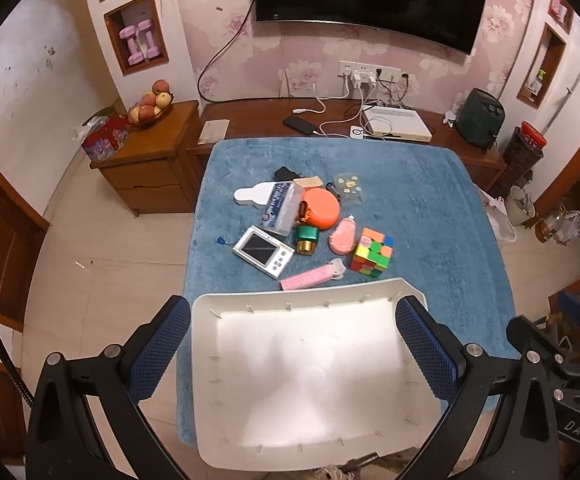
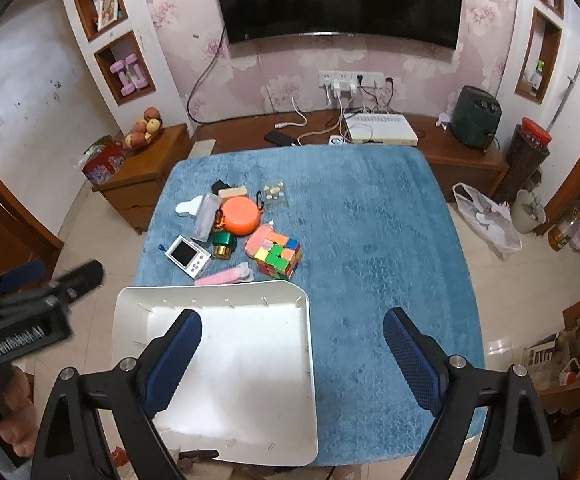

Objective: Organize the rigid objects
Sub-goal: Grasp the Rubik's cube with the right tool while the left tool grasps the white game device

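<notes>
A white tray [image 1: 314, 376] lies empty at the near edge of the blue-covered table [image 1: 430, 208]. Beyond it lies a heap: a colour cube [image 1: 371, 252], a pink comb [image 1: 310, 277], a white camera [image 1: 263, 251], a green-and-gold bottle [image 1: 307, 239], an orange round case [image 1: 322, 208], a pink oval case [image 1: 343, 235] and a clear box [image 1: 281, 208]. My left gripper [image 1: 294, 344] is open above the tray, empty. My right gripper [image 2: 292, 354] is open above the tray's right edge [image 2: 310, 344], empty. The heap shows in the right wrist view too, with the cube [image 2: 279, 256].
A wooden TV bench [image 1: 257, 116] with cables, a phone and a white box stands behind the table. A wooden cabinet [image 1: 145, 164] with a fruit bowl stands at the left. A white bag [image 2: 486, 220] and bins stand on the floor at the right.
</notes>
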Available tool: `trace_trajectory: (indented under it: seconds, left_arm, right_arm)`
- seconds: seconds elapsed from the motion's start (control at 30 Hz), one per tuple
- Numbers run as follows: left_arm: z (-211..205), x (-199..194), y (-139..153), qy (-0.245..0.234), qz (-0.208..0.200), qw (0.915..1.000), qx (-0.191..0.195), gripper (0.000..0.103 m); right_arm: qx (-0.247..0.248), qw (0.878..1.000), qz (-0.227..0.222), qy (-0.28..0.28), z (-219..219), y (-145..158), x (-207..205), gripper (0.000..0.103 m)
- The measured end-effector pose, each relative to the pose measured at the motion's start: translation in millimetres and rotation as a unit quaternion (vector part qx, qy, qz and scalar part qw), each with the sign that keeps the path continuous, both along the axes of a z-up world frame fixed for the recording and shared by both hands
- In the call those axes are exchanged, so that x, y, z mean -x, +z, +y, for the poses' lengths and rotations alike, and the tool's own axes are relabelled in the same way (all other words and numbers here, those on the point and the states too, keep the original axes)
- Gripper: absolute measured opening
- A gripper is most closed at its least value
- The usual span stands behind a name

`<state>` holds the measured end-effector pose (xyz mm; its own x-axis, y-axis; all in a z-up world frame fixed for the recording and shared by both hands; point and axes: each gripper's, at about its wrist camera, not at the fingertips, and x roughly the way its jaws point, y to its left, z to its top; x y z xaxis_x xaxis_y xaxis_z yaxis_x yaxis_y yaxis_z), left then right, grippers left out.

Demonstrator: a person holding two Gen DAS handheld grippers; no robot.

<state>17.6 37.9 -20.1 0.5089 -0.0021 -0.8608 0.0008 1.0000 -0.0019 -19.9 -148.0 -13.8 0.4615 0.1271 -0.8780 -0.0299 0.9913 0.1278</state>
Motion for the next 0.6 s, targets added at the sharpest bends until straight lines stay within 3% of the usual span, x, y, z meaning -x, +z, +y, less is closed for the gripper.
trace_trajectory:
  seconds: [0.37, 0.6]
  left_arm:
    - [54.4, -53.5, -26.9, 0.039, 0.002, 0.9987, -0.032, 0.102]
    - [79.1, -101.6, -75.5, 0.050, 0.080, 0.9955, -0.014, 0.102]
  right_arm:
    - [0.015, 0.999, 0.027, 0.038, 15.7, -35.9, -49.3, 0.093]
    - [-0.027, 0.995, 0.092, 0.025, 23.3, -82.7, -103.4, 0.093]
